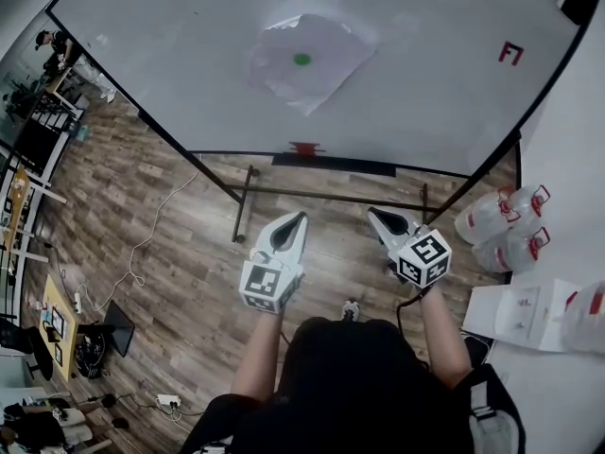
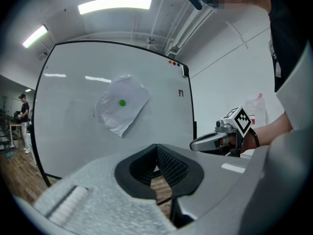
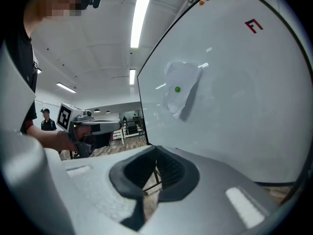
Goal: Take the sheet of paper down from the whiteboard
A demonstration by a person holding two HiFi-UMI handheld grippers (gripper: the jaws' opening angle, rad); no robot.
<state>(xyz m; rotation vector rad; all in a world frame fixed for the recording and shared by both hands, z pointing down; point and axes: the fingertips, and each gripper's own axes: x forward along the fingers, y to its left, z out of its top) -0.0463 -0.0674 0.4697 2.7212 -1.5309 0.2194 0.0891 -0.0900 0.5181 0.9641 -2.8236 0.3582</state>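
Note:
A crumpled white sheet of paper (image 1: 307, 62) hangs on the whiteboard (image 1: 189, 55), pinned by a green magnet (image 1: 302, 60). Both grippers are held well short of the board, below the sheet. My left gripper (image 1: 295, 221) is shut and empty, and so is my right gripper (image 1: 379, 216). The left gripper view has the paper (image 2: 122, 109) and magnet (image 2: 121, 102) ahead above the shut left gripper (image 2: 156, 148), with the right gripper (image 2: 215, 141) alongside. Past the shut right gripper (image 3: 156, 150), the right gripper view has the paper (image 3: 181, 89) up on the board.
The board's metal stand (image 1: 248, 197) rests on the wooden floor, with a red object (image 1: 305, 148) on its tray. A red mark (image 1: 510, 53) is at the board's right. Water jugs (image 1: 501, 220) and a white table (image 1: 529, 315) stand at the right. A person (image 1: 57, 41) is far left.

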